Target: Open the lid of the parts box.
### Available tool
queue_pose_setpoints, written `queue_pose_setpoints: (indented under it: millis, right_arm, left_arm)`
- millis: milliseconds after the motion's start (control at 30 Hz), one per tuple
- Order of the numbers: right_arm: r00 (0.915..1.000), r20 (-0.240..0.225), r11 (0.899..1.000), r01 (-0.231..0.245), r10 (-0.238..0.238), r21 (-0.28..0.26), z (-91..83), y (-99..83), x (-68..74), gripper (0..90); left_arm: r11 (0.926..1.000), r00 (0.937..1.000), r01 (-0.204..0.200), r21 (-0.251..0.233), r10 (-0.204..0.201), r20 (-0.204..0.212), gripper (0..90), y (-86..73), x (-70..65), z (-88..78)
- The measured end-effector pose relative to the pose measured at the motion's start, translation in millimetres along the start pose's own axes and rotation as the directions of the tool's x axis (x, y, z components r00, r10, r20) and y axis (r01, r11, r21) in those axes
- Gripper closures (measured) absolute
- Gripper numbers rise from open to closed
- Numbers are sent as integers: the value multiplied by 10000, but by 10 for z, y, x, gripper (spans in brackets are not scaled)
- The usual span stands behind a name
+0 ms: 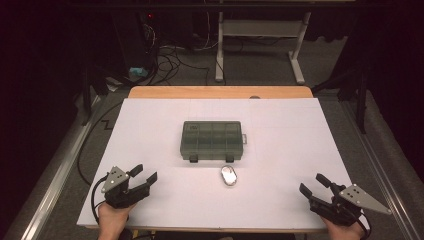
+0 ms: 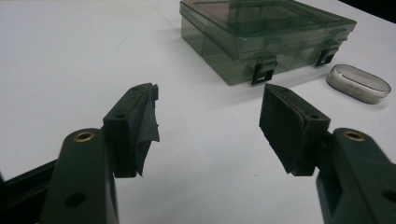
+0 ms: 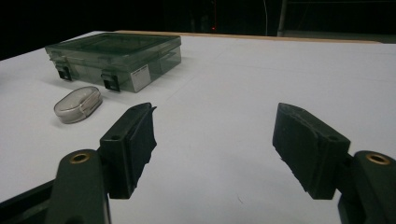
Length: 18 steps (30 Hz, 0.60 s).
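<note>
We hold the left gripper [image 1: 146, 173] at the near left corner of the table [image 1: 280, 125], jaws spread wide, nothing between them. The right gripper [image 1: 312, 183] sits at the near right corner, jaws just as wide apart, also empty. Both hover low over bare white sheet. Ahead of the left gripper and off to its right stands the box [image 1: 212, 141], smoky clear plastic, lid down, two dark latches on the side facing us. Seen from the left gripper view the box [image 2: 261, 37] lies beyond the right jaw's tip, and the tin [image 2: 358, 83], a small oval silvery piece, lies flat just past it to the right. From the right gripper view the box [image 3: 114, 58] lies ahead and to the left, with the tin [image 3: 78, 104] nearer, beyond the left jaw's tip. The tin [image 1: 229, 175] rests just in front of the box, close but apart, roughly midway between our two grippers and well clear of each. Surface: white sheet over a wooden top, wood edge showing at the far side. Room: dark, grey carpet, cables [image 1: 165, 60] in a tangle on the floor beyond the table, a white desk frame [image 1: 260, 50] behind them.
</note>
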State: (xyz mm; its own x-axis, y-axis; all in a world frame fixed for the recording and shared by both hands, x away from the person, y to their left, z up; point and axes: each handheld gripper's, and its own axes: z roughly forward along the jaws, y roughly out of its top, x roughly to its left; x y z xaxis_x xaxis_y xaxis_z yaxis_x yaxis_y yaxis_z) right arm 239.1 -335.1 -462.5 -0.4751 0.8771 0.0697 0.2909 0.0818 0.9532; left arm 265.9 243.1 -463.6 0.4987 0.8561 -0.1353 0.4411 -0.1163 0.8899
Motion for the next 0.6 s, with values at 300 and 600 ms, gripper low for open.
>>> queue_pose_setpoints:
  millis: [300, 600]
  right_arm:
    - [10000, 10, 10000, -21, 21, 15, 62, 11, -5, 305]
    - [9999, -99, 10000, -22, 23, 78, 112, 21, 13, 310]
  left_arm:
    - [9999, 10000, -67, 112, 67, 71, 376, 30, -8, 80]
    - [9999, 9999, -38, 110, 37, 113, 381, 42, -19, 115]
